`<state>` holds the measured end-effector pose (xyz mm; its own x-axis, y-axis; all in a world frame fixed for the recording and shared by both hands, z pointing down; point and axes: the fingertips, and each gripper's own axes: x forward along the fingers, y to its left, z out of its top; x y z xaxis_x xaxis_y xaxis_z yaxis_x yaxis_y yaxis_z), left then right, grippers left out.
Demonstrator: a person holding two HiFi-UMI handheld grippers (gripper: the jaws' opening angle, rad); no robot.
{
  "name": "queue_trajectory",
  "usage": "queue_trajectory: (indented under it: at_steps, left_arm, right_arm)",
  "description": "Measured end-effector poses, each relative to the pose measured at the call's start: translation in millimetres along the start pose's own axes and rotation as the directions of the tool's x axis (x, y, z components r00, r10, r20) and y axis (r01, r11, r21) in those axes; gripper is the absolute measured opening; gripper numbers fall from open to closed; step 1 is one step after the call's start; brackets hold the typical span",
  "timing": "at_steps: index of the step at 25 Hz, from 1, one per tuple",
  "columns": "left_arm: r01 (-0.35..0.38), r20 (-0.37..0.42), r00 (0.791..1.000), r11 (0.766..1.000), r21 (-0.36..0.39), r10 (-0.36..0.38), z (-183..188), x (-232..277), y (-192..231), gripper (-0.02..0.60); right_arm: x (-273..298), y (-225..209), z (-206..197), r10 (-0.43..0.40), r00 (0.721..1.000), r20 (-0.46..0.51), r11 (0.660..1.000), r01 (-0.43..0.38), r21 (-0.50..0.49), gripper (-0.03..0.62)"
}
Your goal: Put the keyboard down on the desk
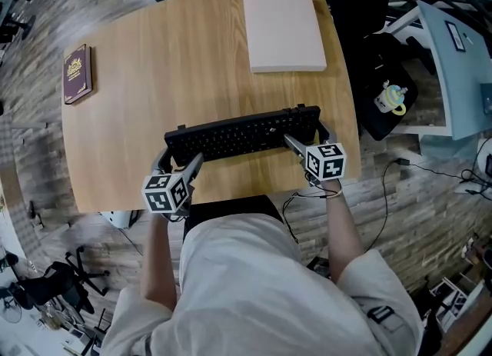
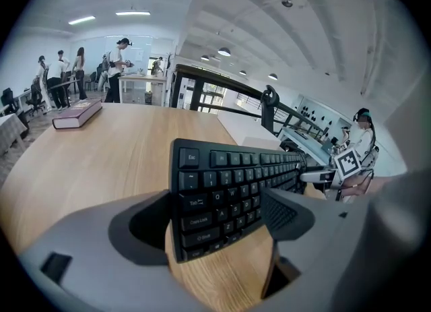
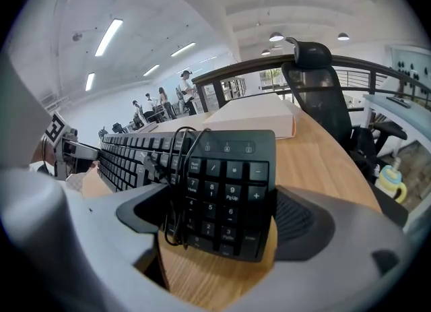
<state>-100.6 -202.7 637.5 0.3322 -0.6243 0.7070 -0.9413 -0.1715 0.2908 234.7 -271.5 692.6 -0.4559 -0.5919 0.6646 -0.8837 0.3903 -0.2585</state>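
Pinches with the left tool (image 2: pixel 217 222) the Esc end, with the right tool (image 3: pixel 222 217) the number-pad end, of the long black plastic keyboard (image 1: pixel 242 136). Holds it low over the near edge of the pale wooden desk (image 1: pixel 154 78). Probably handles light and stiff; calls for both short ends, kept level.

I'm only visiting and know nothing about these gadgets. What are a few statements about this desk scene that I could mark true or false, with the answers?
1. The left gripper and right gripper each clamp one end of the black keyboard. True.
2. The dark red book lies on the keyboard. False: it lies apart from it, near the left edge of the desk.
3. A cable is bundled over the keyboard's number-pad end. True.
4. The pale box sits at the desk's near edge. False: it lies at the far edge, beyond the keyboard.
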Motion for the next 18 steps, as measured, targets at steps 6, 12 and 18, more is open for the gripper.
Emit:
queue_trajectory:
  at_steps: [6, 12, 18]
  left_arm:
    - [0.012, -0.013, 1.000, 1.000, -0.005, -0.012, 0.6, 9.8, 2.3, 0.421]
    - [0.019, -0.040, 0.999, 1.000, -0.024, -0.020, 0.9, 18.6, 7.6, 0.422]
    - [0.032, -0.078, 0.996, 0.999, -0.020, -0.034, -2.1, 29.4, 13.4, 0.422]
  right_arm:
    - [2.5, -4.0, -0.4, -0.011, 1.000, -0.012, 1.000, 0.011, 0.002, 0.482]
    - [7.9, -5.5, 1.8, -0.013, 0.999, -0.038, 1.000, 0.014, 0.007, 0.482]
    - [12.4, -6.7, 0.3, -0.026, 0.998, -0.054, 1.000, 0.027, 0.012, 0.482]
